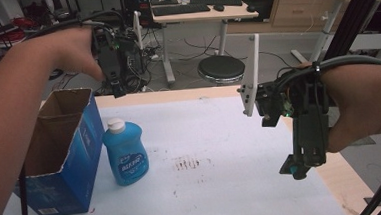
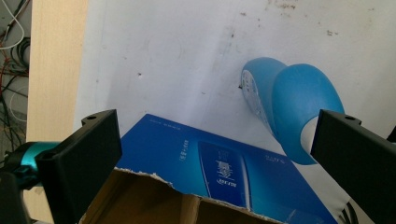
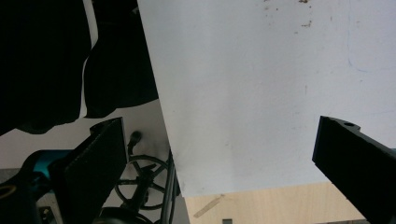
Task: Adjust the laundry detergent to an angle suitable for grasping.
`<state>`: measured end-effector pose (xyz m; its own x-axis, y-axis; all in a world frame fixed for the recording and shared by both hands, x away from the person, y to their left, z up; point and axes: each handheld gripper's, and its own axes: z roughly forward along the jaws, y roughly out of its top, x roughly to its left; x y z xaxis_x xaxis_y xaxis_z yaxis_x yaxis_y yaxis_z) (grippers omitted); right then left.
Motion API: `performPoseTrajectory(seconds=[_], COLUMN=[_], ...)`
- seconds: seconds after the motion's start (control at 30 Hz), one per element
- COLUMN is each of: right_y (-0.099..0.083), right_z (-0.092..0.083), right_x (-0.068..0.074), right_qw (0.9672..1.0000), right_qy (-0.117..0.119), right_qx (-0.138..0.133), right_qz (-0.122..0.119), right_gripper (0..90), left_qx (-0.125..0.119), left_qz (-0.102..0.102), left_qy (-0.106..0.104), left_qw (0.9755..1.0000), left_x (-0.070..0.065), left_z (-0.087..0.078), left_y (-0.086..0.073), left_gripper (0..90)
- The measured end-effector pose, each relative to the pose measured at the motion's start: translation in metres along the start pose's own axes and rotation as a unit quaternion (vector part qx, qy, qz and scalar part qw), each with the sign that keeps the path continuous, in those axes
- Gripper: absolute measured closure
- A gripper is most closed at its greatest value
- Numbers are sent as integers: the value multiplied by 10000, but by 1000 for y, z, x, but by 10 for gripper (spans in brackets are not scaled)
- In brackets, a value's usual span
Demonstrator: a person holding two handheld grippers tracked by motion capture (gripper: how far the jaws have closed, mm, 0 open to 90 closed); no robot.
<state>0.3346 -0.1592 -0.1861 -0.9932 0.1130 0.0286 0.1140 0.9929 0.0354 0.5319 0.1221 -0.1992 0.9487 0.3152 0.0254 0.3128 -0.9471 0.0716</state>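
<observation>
Both claws hung spread and empty: left claw (image 1: 117, 87) above the open blue carton (image 1: 63, 145), right claw (image 1: 297, 168) at the surface's (image 1: 230, 135) three o'clock edge. Carton print was too blurred to read; its interior looked bare. A white-capped blue bottle (image 1: 125, 152), label unreadable, stood touching the carton's three o'clock side.

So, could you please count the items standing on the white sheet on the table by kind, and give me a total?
Open blue cardboard box: 1
Blue bottle with white cap: 1
Total: 2
</observation>
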Motion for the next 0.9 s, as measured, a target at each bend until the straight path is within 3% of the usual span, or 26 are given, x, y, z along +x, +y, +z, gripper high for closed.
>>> performPoseTrajectory(seconds=[0.2,0.63,0.9], right_y=[4,4,2], right_z=[0,-11,-11], right_x=[-3,7,8], right_qw=[10000,9995,9995], right_qy=[32,-141,-205], right_qx=[7,52,92], right_qz=[-78,-264,-210], right_gripper=[23,23,23], left_qx=[-2,-92,-83], left_qz=[55,-109,-70], left_qy=[-100,18,23], left_qw=[9999,9999,9999], left_x=[0,-3,-6], left_z=[5,-5,-3], left_y=[0,-8,-7], left_gripper=[18,18,18])
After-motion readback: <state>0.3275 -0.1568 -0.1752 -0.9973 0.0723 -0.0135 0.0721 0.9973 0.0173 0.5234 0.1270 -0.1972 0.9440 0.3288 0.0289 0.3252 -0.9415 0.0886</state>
